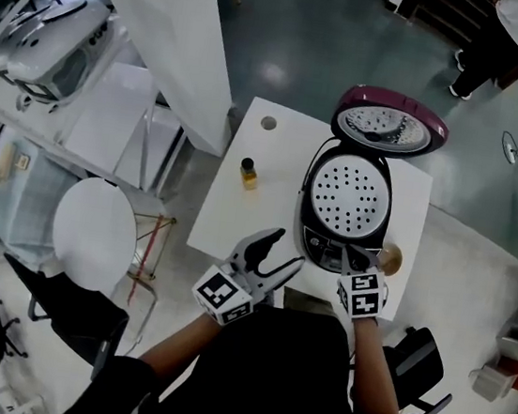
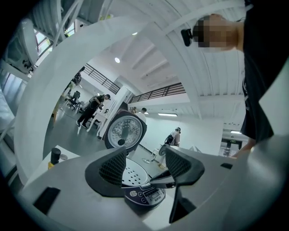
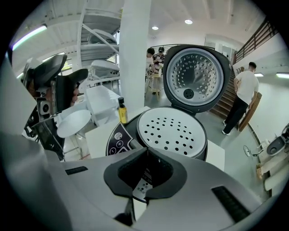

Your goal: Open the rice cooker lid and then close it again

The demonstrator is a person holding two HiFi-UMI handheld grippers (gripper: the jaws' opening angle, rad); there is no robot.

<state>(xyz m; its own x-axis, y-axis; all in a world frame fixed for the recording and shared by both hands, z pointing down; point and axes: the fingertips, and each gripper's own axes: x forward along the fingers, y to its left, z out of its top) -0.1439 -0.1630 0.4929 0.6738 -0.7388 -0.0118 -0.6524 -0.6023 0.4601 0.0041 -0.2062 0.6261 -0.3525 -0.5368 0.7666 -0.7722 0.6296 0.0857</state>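
Lid (image 1: 390, 124): stood fully raised at the far side of the rice cooker (image 1: 316, 237), shiny dimpled underside turned toward the near side
Opening step: judged done, with the perforated inner plate (image 1: 349, 197) laid bare
Closing step: not yet done; judged to call for reaching the raised lid and swinging it down until it latched
Right gripper (image 1: 355, 256): fingers pressed together with nothing between them, tips angled down at the cooker's front edge by the control panel (image 3: 118, 140)
Left gripper (image 1: 283, 250): fingers spread apart and empty, held over the near edge of the counter (image 1: 229, 216), just left of the cooker
Surface: white and square; carried the cooker toward its right side, a small dark-capped yellow bottle (image 1: 247, 172) well left of it, and a round brownish thing (image 1: 390, 258) just right of the cooker's front, too small to identify
Room: wide hall with a glossy grey-green floor (image 1: 310, 38); round white table (image 1: 94, 235) left of the counter, a black chair (image 1: 76, 305) near it; person (image 1: 509, 35) stood far off at the upper right
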